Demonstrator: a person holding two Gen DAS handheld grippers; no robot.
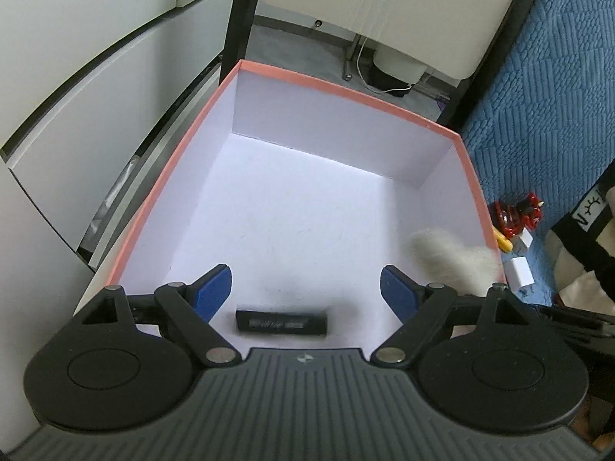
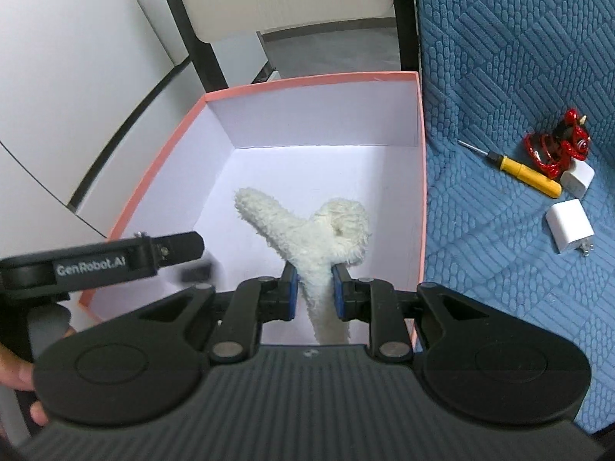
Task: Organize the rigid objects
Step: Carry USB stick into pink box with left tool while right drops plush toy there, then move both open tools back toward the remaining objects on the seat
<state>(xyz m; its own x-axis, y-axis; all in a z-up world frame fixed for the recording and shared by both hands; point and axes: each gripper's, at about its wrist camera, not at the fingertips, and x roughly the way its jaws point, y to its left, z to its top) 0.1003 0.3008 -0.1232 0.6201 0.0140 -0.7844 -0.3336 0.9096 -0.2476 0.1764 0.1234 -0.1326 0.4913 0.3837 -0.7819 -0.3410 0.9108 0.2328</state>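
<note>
A pink-rimmed box (image 1: 161,199) with a white inside stands on the blue cover; it also shows in the right wrist view (image 2: 307,78). My left gripper (image 1: 305,288) is open over the box's near end, and a small black bar (image 1: 281,322) lies on the floor below it. My right gripper (image 2: 315,282) is shut on a white fluffy Y-shaped object (image 2: 307,230) and holds it inside the box; it shows blurred in the left wrist view (image 1: 453,257).
On the blue textured cover (image 2: 519,57) right of the box lie a yellow screwdriver (image 2: 526,174), a red figurine (image 2: 557,146) and two white chargers (image 2: 569,224). White cabinet panels (image 1: 77,96) stand to the left, black frame posts behind.
</note>
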